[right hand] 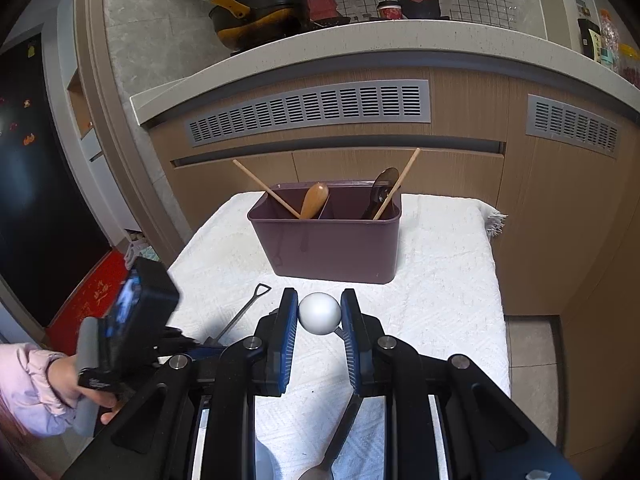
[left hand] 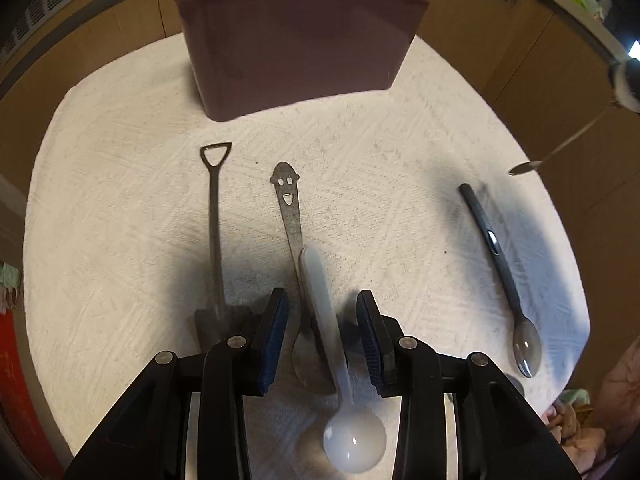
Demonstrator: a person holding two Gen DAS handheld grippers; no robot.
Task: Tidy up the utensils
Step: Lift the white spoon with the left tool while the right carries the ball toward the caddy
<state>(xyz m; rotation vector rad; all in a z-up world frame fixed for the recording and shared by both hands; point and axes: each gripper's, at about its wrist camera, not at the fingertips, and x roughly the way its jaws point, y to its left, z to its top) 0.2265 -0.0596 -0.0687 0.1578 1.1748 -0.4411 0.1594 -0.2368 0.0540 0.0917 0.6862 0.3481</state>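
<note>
My left gripper points down at the white cloth, its jaws astride the handle of a white plastic spoon, with gaps on both sides. That spoon lies across a smiley-face metal spoon. A shovel-shaped spoon lies to the left and a dark grey spoon to the right. My right gripper is shut on the white ball end of a spoon, held above the cloth. Its thin handle and small bowl hang at the right edge. A purple utensil holder stands behind.
The holder has chopsticks, a wooden spoon and a dark utensil in it. The white cloth covers a small table in front of wooden cabinets. A hand in a pink sleeve holds the left gripper's grip.
</note>
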